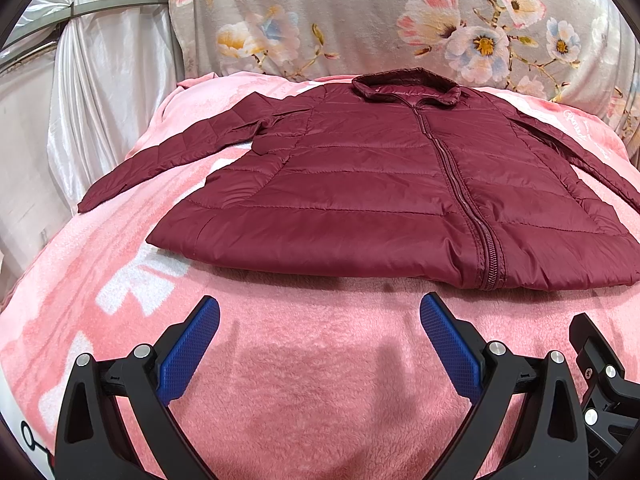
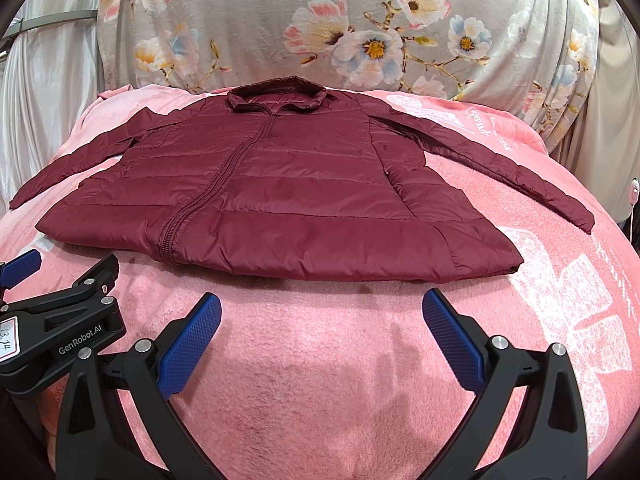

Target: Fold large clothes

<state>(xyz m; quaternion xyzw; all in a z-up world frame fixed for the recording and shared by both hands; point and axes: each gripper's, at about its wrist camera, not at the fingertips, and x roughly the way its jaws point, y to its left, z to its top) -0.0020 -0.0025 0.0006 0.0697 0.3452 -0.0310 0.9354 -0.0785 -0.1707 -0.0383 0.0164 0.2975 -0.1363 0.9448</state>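
Observation:
A maroon quilted puffer jacket [image 1: 360, 184] lies flat and zipped on the pink blanket, collar at the far side, both sleeves spread outward. It also shows in the right wrist view [image 2: 280, 192]. My left gripper [image 1: 320, 312] is open and empty, hovering over the blanket just short of the jacket's hem. My right gripper [image 2: 322, 312] is open and empty, also just short of the hem, to the right of the zipper. The left gripper's body [image 2: 60, 332] shows at the left of the right wrist view.
A pink fleece blanket [image 1: 320, 392] with white print covers the bed. A grey floral fabric [image 1: 360, 16] hangs behind the collar. White satin curtains [image 1: 100, 92] and a metal rail stand at the left. A white cable [image 2: 633, 200] hangs at the far right.

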